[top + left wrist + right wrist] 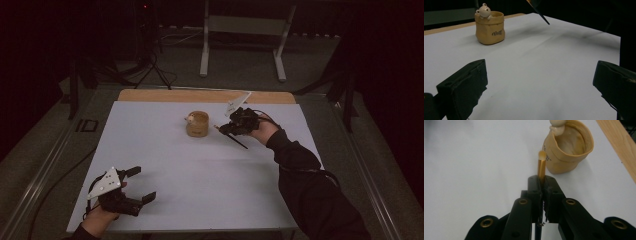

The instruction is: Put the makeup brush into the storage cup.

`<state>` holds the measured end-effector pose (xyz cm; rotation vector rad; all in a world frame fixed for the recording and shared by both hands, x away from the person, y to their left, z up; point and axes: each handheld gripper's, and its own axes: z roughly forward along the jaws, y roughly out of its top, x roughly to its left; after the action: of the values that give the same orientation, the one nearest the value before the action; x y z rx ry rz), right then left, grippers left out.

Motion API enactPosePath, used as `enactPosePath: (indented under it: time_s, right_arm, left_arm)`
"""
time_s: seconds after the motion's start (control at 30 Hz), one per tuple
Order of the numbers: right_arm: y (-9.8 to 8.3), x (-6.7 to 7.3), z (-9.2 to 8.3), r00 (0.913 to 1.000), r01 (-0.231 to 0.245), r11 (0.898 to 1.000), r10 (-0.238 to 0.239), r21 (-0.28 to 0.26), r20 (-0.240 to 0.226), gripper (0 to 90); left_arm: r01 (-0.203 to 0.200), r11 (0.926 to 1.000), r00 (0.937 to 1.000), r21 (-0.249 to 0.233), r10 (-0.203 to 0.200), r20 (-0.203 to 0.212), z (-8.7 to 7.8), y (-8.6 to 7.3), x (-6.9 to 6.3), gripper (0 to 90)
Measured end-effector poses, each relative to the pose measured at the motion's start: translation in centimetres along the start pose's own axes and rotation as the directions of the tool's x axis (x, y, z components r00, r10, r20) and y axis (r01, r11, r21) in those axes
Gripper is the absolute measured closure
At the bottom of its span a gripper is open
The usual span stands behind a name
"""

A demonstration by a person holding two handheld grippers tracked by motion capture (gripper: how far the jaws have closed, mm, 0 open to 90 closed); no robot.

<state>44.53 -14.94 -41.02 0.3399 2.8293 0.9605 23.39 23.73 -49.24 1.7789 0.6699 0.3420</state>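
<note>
A tan sack-shaped cup with a small bear figure on its rim stands at the far middle of the white table. Just to its right, my right gripper is shut on a pen with a black shaft and a gold end. In the right gripper view the jaws pinch the pen, whose gold end points at the cup and lies close beside its wall. My left gripper rests at the front left, open and empty; the cup is far ahead of it.
A wooden strip runs along the table's far edge, also seen as the wooden strip beyond the cup. Behind the table stand a metal frame and a tripod with cables. A person's dark sleeve crosses the right front.
</note>
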Motion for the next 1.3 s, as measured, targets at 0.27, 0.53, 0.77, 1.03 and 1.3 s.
enactPosePath:
  time_s: [0.27,0.53,0.77,1.03,1.3]
  right_arm:
    - [-0.1,0.8,-0.8,0.9995,-0.011,0.995,0.014,-0.095,0.030,84.5]
    - [-0.1,1.0,-1.6,0.9972,-0.037,0.982,0.048,-0.186,0.057,84.5]
    - [0.1,0.8,-2.5,0.9945,-0.070,0.961,0.088,-0.268,0.056,84.5]
    - [0.7,0.8,-3.8,0.9901,-0.074,0.938,0.110,-0.339,0.087,84.5]
    - [1.9,0.5,-5.5,0.9856,-0.093,0.898,0.144,-0.429,0.088,84.5]
  left_arm:
    - [0.002,1.0000,1.0000,0.001,-0.002,0.002,0.0,0.0,0.0,0.6]
    - [0.003,1.0000,1.0000,0.001,-0.003,0.002,0.0,0.0,0.0,0.6]
    - [0.004,1.0000,1.0000,0.000,-0.004,0.003,0.1,0.0,0.0,0.6]
    - [0.004,1.0000,1.0000,0.000,-0.004,0.005,0.1,0.0,0.0,0.6]
    - [0.004,1.0000,1.0000,-0.001,-0.004,0.005,0.2,0.0,0.0,0.6]
